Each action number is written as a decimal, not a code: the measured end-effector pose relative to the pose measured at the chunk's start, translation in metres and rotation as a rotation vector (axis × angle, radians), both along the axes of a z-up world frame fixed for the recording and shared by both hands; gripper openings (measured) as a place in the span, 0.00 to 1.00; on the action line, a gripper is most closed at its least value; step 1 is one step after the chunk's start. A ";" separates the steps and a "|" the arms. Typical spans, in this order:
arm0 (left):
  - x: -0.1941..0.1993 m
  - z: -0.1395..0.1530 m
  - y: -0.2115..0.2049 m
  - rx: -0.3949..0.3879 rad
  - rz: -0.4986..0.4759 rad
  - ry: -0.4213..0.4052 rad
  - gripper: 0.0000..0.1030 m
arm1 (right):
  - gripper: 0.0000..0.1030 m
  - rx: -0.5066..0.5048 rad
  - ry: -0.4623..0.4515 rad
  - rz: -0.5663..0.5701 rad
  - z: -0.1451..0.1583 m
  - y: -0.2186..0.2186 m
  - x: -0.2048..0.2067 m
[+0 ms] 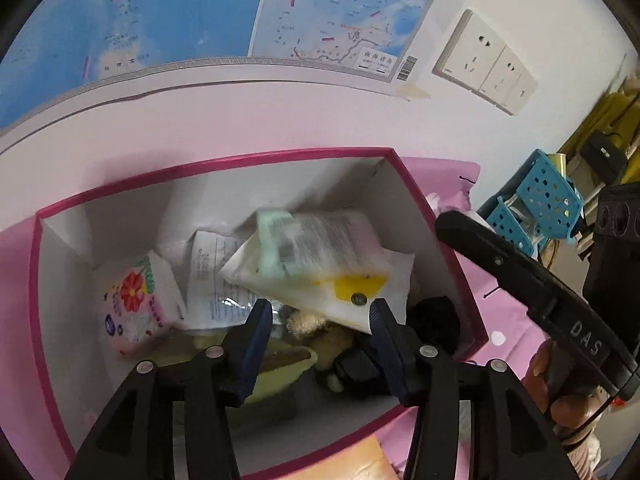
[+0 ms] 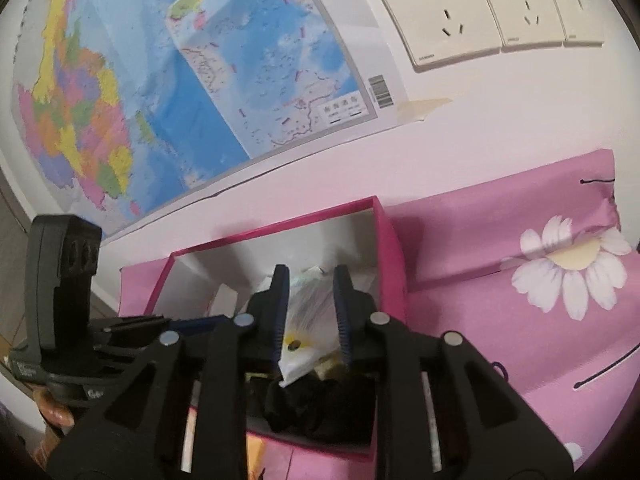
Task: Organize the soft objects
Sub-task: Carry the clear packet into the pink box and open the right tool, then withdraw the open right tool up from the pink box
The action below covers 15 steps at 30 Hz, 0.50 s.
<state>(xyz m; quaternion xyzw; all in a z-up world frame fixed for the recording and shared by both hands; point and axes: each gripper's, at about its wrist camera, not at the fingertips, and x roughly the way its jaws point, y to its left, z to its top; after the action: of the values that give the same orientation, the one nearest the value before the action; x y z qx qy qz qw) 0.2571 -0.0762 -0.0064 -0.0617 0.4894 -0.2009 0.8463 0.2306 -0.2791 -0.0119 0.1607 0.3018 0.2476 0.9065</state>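
A pink-rimmed box (image 1: 224,158) with white walls holds several soft things. A white packet with a yellow patch (image 1: 320,256) lies tilted and blurred on top. Around it are a floral tissue pack (image 1: 136,304), a tan plush toy (image 1: 316,328) and a black cloth (image 1: 436,320). My left gripper (image 1: 320,316) hangs over the box, open, the packet's lower corner just beyond its tips without touching the pads. My right gripper (image 2: 310,304) stands at the box's (image 2: 280,232) right rim, jaws slightly apart. The packet (image 2: 308,320) shows between them, lower down in the box. The black cloth (image 2: 320,412) lies below.
The box sits on a pink daisy-print cloth (image 2: 520,280) against a wall with a map (image 2: 140,80) and sockets (image 2: 480,12). A blue perforated basket (image 1: 536,208) stands to the right. A hand (image 1: 560,384) holds the right gripper's handle.
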 end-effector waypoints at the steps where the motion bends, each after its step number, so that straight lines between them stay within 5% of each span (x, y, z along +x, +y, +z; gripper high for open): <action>1: -0.002 0.001 0.001 -0.008 -0.003 -0.011 0.50 | 0.24 -0.016 -0.005 0.009 0.000 0.002 -0.004; 15: -0.111 0.048 0.043 -0.085 -0.079 -0.258 0.54 | 0.30 -0.004 -0.033 0.232 -0.006 0.023 -0.092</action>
<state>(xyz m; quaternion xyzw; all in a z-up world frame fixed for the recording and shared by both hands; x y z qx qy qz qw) 0.1457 -0.0334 0.0417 -0.0519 0.3697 -0.2608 0.8903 0.1390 -0.2560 -0.0175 0.1188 0.3040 0.3529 0.8769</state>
